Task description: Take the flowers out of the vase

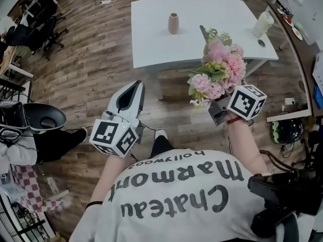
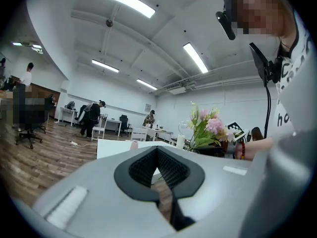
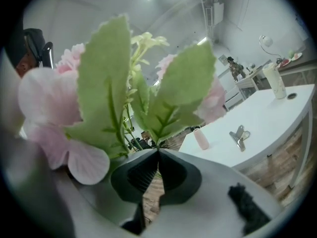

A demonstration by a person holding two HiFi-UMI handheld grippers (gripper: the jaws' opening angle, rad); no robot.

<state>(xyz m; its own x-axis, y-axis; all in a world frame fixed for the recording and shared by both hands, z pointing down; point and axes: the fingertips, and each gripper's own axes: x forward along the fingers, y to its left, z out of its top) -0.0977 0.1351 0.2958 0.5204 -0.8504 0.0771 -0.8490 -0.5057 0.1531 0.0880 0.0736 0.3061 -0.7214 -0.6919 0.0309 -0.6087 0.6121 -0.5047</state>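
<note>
A bunch of pink flowers (image 1: 219,69) with green leaves hangs in the air in front of the white table (image 1: 151,44), clear of the vase. My right gripper (image 3: 158,151) is shut on its stems, and the blooms and leaves (image 3: 114,93) fill the right gripper view. The small pink vase (image 1: 173,23) stands upright and alone on the table, also seen as the vase (image 3: 200,139). My left gripper (image 1: 137,83) is shut with nothing in it, held over the wooden floor to the left of the flowers (image 2: 205,128).
On the table lie a metal clip (image 1: 203,33) and, at the right end, a white cup (image 1: 262,24). Office chairs (image 1: 35,24) stand at the far left. A dark bin (image 1: 44,119) sits on the floor at my left. Desks and people fill the room's far side.
</note>
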